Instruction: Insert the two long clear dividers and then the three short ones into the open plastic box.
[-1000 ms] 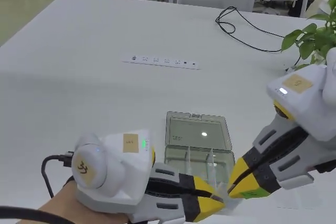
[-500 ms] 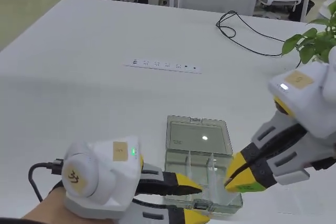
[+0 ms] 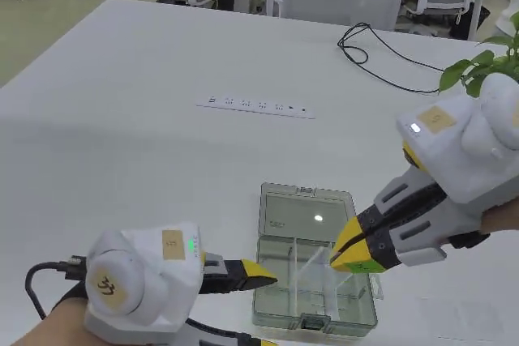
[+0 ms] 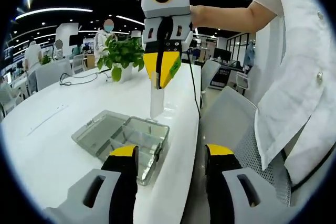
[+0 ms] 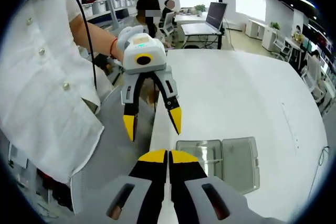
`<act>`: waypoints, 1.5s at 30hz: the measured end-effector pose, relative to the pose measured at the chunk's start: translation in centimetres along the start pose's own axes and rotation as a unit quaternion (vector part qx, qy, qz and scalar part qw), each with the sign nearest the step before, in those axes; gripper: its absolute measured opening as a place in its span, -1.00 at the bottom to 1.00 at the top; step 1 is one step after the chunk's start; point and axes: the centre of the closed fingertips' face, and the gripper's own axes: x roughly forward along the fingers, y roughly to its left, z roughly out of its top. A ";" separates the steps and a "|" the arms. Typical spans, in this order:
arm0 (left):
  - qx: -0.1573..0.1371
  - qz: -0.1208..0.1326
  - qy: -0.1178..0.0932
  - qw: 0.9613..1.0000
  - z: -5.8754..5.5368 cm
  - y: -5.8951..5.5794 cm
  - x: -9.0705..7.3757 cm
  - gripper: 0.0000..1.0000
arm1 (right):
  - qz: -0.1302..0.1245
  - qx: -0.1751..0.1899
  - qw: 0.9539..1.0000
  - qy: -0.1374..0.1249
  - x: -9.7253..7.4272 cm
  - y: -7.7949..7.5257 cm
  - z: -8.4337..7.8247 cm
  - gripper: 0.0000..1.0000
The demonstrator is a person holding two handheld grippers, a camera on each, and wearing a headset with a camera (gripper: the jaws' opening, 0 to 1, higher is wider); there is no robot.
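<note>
White desk (image 3: 146, 160) in an open-plan office, with a power strip (image 3: 255, 105) and a loose cable (image 3: 381, 58) lying well behind the work: a person fits clear partitions into the box (image 3: 276, 309), which sits near the desk's front edge with its lid (image 3: 306, 212) folded back flat. The right gripper (image 4: 161, 78) hangs above the box, its jaws pressed together on the top edge of a divider (image 4: 156, 100). The piece hangs upright from them, a hold that likely lets it drop straight into its slots. Its lower end is at or just above the box, and contact cannot be told. The left gripper (image 5: 152, 126) sits beside the box on the near left, jaws spread and holding nothing, seemingly placed to steady the box or guide the piece. Other dividers (image 3: 294, 271) appear to stand inside in the head view, though glare off the plastic leaves their count uncertain. Whether the held piece is long or short cannot be told. Seating it will probably call for keeping it square to the walls.
</note>
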 end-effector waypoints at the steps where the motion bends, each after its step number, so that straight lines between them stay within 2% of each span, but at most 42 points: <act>1: -0.001 0.002 0.001 1.000 -0.1 0.1 -0.1 0.04 | -0.002 0.000 1.000 0.001 0.2 -0.2 -0.1 -0.95; 8: -0.001 0.016 0.019 1.000 -1.3 0.7 -0.4 0.34 | -0.022 0.000 1.000 0.011 1.8 -2.2 -0.6 -0.95; 12: -0.006 0.024 0.021 0.999 -1.8 1.1 -0.5 0.49 | -0.031 0.005 0.999 0.011 2.9 -3.3 -0.9 -0.95; 25: -0.030 0.044 0.018 0.998 -2.9 2.0 -1.0 0.75 | -0.053 0.017 0.998 0.017 5.4 -6.1 -2.6 -0.95; 33: -0.036 0.045 0.022 0.998 -3.5 2.1 -0.8 0.97 | -0.053 0.027 0.998 0.015 6.6 -6.9 -3.5 -0.95; 45: -0.047 0.044 0.018 0.998 -3.4 2.0 -0.7 1.00 | -0.051 0.031 0.998 0.018 7.6 -7.0 -4.4 -0.95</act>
